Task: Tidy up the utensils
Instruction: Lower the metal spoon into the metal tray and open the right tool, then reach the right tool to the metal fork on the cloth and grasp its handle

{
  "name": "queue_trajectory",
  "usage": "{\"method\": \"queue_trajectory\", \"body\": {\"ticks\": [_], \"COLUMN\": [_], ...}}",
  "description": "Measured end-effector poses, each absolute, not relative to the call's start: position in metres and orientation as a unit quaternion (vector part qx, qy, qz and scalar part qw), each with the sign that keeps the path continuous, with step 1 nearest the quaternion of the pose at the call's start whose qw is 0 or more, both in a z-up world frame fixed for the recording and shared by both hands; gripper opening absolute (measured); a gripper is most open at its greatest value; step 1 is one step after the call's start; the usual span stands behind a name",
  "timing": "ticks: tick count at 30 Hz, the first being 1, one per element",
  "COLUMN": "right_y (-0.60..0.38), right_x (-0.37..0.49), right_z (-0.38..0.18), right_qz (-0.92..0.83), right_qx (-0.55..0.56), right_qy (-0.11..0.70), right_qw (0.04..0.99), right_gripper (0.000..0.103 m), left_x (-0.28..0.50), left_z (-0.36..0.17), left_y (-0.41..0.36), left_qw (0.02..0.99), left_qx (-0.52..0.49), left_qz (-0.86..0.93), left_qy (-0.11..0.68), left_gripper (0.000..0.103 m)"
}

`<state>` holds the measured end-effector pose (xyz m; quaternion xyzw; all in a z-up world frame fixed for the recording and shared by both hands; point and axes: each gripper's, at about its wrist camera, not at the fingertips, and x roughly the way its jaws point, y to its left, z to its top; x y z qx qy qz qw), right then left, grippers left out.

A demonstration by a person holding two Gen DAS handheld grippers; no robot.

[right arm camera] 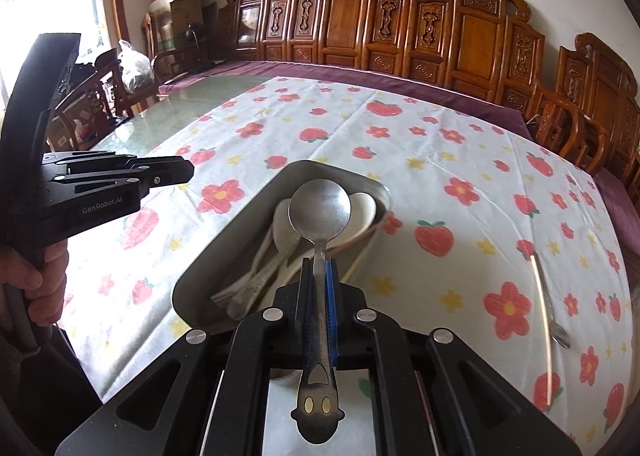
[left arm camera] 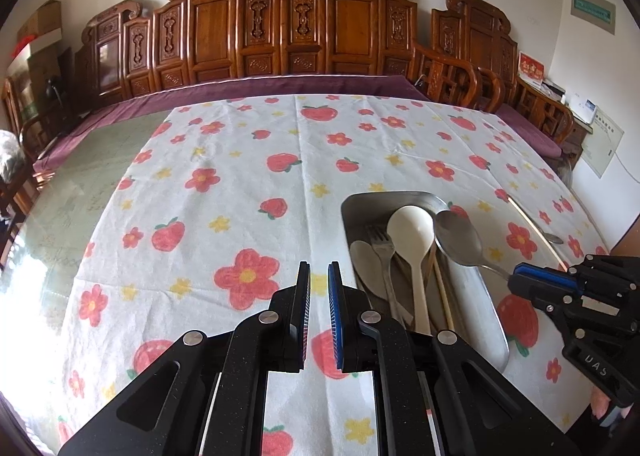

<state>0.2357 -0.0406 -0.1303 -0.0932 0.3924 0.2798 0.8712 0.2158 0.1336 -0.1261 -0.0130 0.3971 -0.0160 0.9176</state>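
My right gripper (right arm camera: 320,265) is shut on the handle of a metal spoon (right arm camera: 320,208), whose bowl hangs over the far end of a steel tray (right arm camera: 208,256). In the tray lie a white plastic spoon (left arm camera: 410,228), a fork (left arm camera: 378,242), a pale spoon (left arm camera: 362,256) and chopsticks (left arm camera: 443,288). In the left wrist view the right gripper (left arm camera: 516,275) comes in from the right with the metal spoon (left arm camera: 458,238) above the tray's (left arm camera: 480,296) right side. My left gripper (left arm camera: 319,272) is shut on nothing, hovering over the cloth left of the tray. It shows as the left gripper (right arm camera: 188,172) in the right wrist view.
A strawberry-and-flower cloth (left arm camera: 240,184) covers part of a glass-topped table (left arm camera: 80,176). A long-handled slim spoon (right arm camera: 545,296) lies on the cloth right of the tray. Carved wooden benches (left arm camera: 280,28) line the far side. A person's hand (right arm camera: 48,276) grips the left tool's handle.
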Motion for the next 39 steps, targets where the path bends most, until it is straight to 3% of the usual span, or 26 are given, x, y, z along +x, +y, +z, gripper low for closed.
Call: {"method": "queue_trajectory", "body": {"ticks": [28,39], "right_y": [0.007,-0.018], "right_x": [0.294,0.269], "right_z": [-0.188,-0.164], "right_qz": [0.253,0.292], "right_qx": [-0.037,-0.043], "right_qy": [0.459,0.433], "right_qw": [0.851,0.852], "right_gripper": [0.008,0.009], "left_x": [0.224,0.224], "left_z": [-0.133,-0.134], "left_y": [0.15,0.142], "left_qw": [0.913,0.913], "left_qx": [-0.028,-0.024], "left_qz": [0.004,-0.001], "left_qy": [0.407,0.406], "left_gripper": [0.008,0.008]}}
